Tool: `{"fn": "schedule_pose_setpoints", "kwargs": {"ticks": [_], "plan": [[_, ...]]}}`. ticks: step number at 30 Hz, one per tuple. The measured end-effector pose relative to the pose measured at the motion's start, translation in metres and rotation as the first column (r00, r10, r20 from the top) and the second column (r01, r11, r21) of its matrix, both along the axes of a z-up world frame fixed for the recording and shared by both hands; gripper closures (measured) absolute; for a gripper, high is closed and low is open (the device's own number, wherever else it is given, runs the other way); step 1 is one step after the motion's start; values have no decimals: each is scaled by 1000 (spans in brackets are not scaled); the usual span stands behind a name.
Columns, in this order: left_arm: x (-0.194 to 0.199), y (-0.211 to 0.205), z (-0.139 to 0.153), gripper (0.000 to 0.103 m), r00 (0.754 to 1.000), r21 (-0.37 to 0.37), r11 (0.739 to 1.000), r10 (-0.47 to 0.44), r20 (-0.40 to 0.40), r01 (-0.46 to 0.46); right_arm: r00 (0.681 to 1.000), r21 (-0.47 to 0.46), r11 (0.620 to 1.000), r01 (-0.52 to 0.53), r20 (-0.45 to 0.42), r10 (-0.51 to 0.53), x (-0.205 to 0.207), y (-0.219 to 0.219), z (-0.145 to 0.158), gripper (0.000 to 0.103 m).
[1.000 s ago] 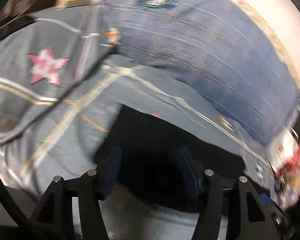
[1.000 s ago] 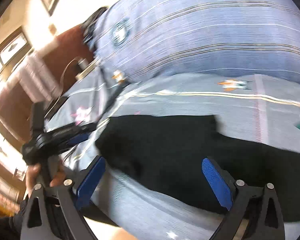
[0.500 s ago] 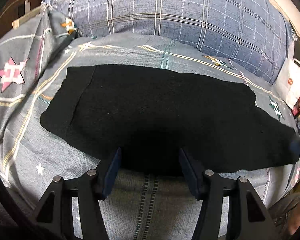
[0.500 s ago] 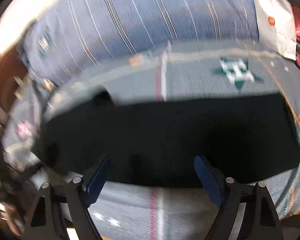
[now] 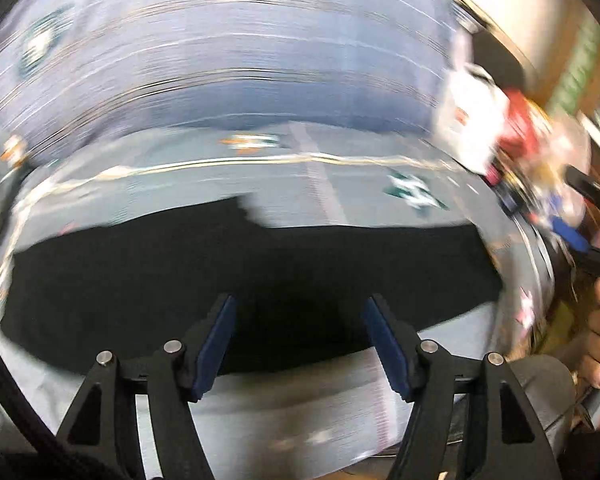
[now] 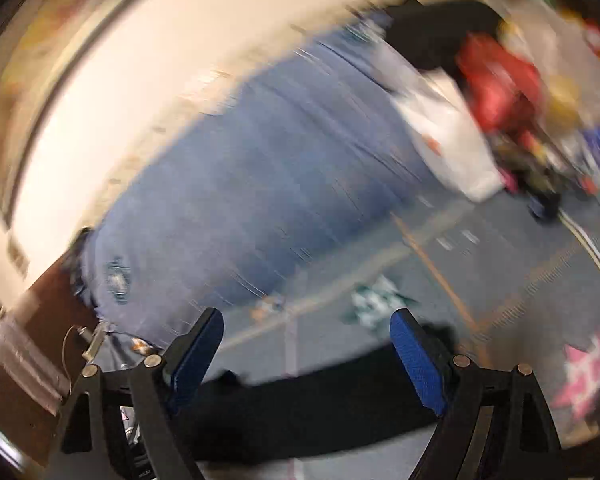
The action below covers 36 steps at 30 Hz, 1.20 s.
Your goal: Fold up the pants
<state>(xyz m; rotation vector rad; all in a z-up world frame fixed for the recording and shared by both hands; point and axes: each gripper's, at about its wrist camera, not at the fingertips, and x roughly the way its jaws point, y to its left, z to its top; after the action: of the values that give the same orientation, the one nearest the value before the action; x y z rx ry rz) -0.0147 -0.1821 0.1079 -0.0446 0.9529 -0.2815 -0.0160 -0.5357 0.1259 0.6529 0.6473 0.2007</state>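
Left wrist view, heavily smeared: black pants (image 5: 252, 276) lay flat in a long band across the lower middle of the frame, on the grey patterned bedspread (image 5: 340, 168), plaid pillow (image 5: 236, 64) filling the top. Left gripper (image 5: 298, 344) hung above the near edge of the cloth, jaws opening, nothing pinched between them. At the right edge, a hand (image 5: 598, 344), blurred. Right wrist view, equally smeared: pants (image 6: 308, 408) ran along the bottom of the frame beneath the right gripper (image 6: 306, 360), jaws spread, gripping nothing. White bag (image 6: 444, 136) and clutter sat upper right. Judged best for the coming fold: slow down, settle over opposite ends, pinch every layer at the edge, lift evenly.
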Motion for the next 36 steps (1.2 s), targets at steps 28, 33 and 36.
{"fn": "schedule_pose_setpoints", "kwargs": {"ticks": [28,33,36], "plan": [[28,-192,-50,96,932,-65,936,-350,-91,345,959,382,922,-67,-229,164,61,-82,-109,42],[31,-180,-42,96,946,-155,944,-309,-100,292,925,417,905,-82,-306,224,69,-70,-127,42],[28,-181,-39,96,948,-158,944,-307,-88,291,905,409,909,-82,-351,240,73,-61,-135,42]]}}
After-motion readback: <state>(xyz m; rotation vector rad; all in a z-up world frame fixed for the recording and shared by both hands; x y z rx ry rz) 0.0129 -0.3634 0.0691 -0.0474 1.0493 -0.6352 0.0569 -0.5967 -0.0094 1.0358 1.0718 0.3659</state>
